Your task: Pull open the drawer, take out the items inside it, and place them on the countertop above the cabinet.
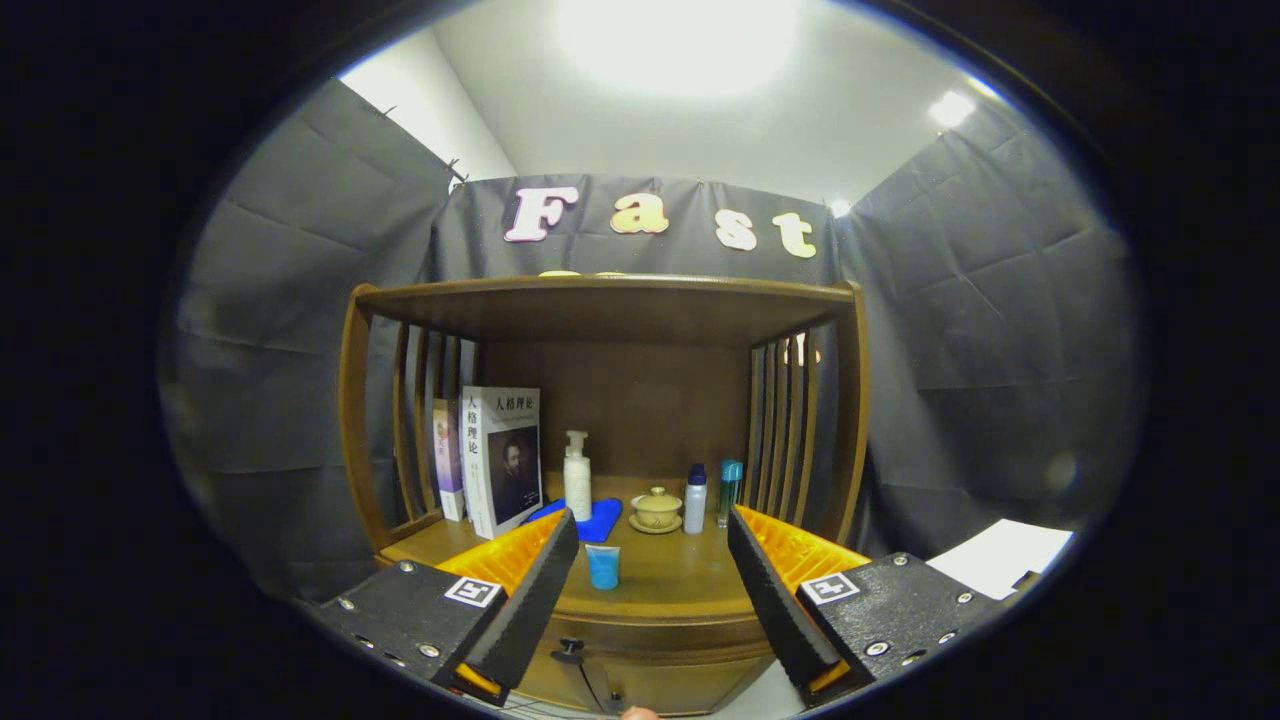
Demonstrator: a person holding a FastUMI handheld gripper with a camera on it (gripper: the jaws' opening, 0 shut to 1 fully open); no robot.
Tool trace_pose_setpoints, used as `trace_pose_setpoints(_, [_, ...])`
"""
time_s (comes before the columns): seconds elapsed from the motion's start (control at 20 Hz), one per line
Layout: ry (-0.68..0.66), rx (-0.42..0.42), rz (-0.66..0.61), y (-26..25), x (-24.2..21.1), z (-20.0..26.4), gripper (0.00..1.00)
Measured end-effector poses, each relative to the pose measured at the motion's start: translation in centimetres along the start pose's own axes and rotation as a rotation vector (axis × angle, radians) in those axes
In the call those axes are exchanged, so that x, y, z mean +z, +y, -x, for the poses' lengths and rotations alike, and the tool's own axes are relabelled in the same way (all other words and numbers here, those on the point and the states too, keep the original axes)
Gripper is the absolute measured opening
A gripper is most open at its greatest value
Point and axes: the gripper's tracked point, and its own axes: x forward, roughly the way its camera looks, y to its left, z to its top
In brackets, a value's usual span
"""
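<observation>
I hold my gripper (652,580) wide apart, empty, short of the cabinet. Low between the fingers, the drawer (640,680) is shut, a dark handle (570,652) on its front. Just beyond the fingertips a blue cup (603,566) stands near the countertop's (680,585) front edge. Farther back are a blue cloth (598,520), pump bottle (577,477), lidded teacup (656,508) and two small bottles (696,500); books (500,458) lean at the back left.

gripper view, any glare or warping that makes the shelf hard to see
Gripper view: the ceiling light blows out to white glare; fisheye bends the shelf top and posts; the shelf interior is dim yet the cup stays sharp; the open gripper fingers look oversized.
</observation>
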Motion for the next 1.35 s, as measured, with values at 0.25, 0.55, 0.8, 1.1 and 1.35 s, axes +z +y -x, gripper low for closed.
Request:
trace_pose_setpoints(0.25, [0.028, 0.029, 0.004, 2.8, 2.1, 5.7, 0.93])
trace_pose_setpoints(0.55, [-0.038, 0.065, 0.045, 6.1, 5.3, 10.6, 0.93])
trace_pose_setpoints(0.8, [-0.063, 0.138, 0.022, 9.1, 6.4, 12.2, 0.93])
trace_pose_setpoints(1.1, [-0.104, 0.123, -0.033, 6.8, 7.8, 12.3, 0.95])
trace_pose_setpoints(1.35, [-0.116, 0.062, -0.017, 3.9, 8.0, 12.2, 0.95])
